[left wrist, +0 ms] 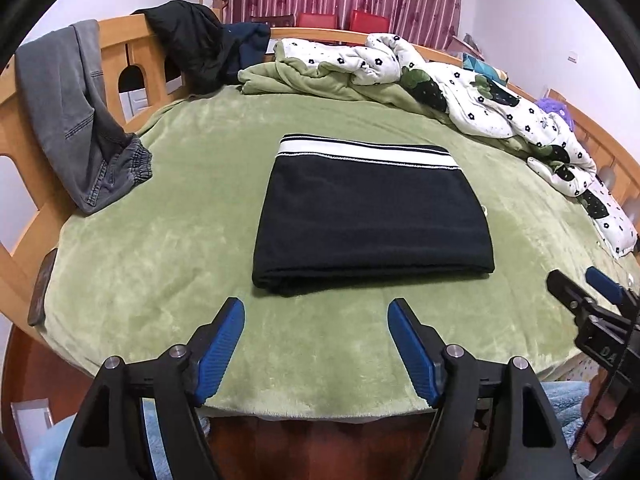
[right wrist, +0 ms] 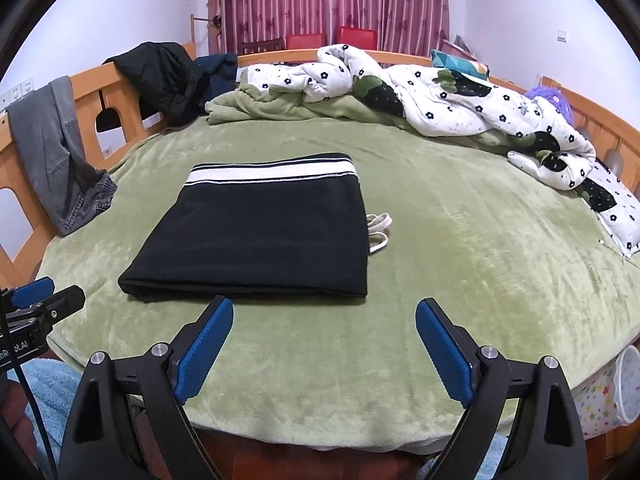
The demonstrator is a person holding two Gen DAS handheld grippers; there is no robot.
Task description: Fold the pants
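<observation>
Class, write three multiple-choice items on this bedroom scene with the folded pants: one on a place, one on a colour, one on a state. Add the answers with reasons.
1. Where do the grey jeans hang?
A. over the wooden bed rail
B. on a red chair
C. on the folded pants

2. What colour is the wide band on the folded pants?
A. red
B. white
C. green

3. How do the left gripper and the right gripper stand?
A. both shut on cloth
B. one open, one shut
C. both open, holding nothing

Answers: 1 A, the jeans drape over the rail at the left of the bed. 2 B, a white band edged in black runs along the far edge. 3 C, each pair of blue pads stands wide apart over the green blanket.
</observation>
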